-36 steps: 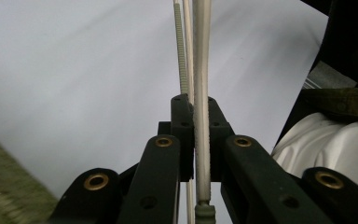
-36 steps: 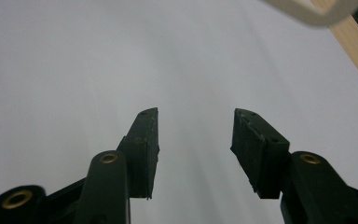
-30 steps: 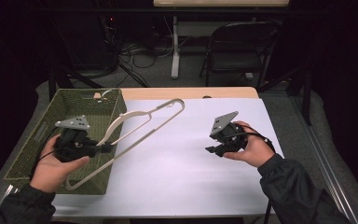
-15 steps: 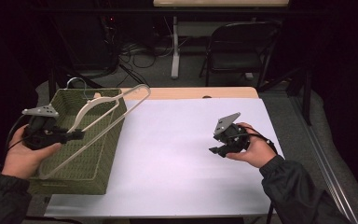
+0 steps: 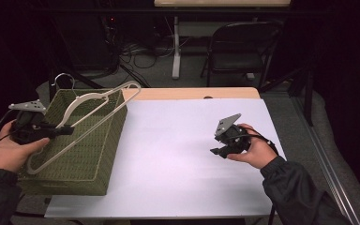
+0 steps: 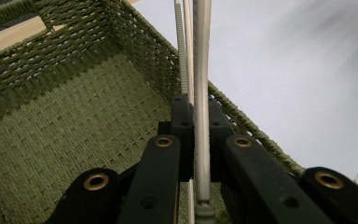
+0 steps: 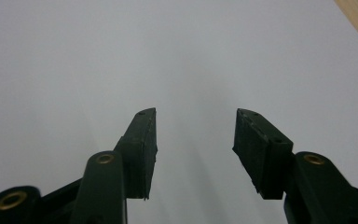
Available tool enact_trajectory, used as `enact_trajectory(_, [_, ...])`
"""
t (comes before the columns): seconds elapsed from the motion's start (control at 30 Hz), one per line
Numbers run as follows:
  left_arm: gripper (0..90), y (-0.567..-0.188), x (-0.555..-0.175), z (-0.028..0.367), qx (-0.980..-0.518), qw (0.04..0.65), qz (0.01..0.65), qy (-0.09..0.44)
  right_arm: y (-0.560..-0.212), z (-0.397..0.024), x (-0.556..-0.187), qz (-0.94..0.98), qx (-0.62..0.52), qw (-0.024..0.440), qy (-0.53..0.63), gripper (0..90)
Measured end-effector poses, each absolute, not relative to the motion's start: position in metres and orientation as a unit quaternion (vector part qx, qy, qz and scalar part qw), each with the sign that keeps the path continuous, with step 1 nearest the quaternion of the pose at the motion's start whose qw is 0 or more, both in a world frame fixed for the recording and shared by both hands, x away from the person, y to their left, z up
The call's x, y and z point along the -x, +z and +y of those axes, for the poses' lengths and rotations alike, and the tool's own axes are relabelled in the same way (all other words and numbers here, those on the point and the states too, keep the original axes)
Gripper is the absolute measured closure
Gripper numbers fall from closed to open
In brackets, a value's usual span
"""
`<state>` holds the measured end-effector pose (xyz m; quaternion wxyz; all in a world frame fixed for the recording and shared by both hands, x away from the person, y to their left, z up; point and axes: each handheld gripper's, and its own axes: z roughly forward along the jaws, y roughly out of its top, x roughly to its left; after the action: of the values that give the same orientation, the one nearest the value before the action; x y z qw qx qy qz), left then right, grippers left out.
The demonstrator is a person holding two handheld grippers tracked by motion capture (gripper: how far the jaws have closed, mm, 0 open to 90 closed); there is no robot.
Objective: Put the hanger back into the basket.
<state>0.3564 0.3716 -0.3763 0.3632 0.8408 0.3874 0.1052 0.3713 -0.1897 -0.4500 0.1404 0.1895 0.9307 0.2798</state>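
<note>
Left gripper [image 5: 51, 132] clamped on a pale hanger [image 5: 82, 119], held tilted over the green woven basket [image 5: 82, 161] at the table's left. Right gripper [image 5: 221, 151] over the white sheet [image 5: 168, 154], jaws apart, holding nothing.

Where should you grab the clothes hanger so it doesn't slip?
Grab one of the hanger's thin straight bars, coming from its open side, jaws across the bar. The left gripper does that now: its pads clamp the pale bar above the green basket. The bar is slim and even, so flat pads close squarely; the curved hook would slide.
</note>
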Motion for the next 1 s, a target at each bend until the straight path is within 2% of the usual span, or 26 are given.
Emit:
enact_trajectory(0.63, [87.2,-0.389,-0.363,0.397,-0.842,0.352,0.393,0.110,-0.457,-0.191,-0.371,0.930,-0.193,0.135,0.282,48.5])
enact_trajectory(1.0, [87.2,-0.399,-0.357,0.431,-0.823,0.353,0.427,0.122,-0.460,-0.192,-0.370,0.930,-0.201,0.131,0.279,48.5])
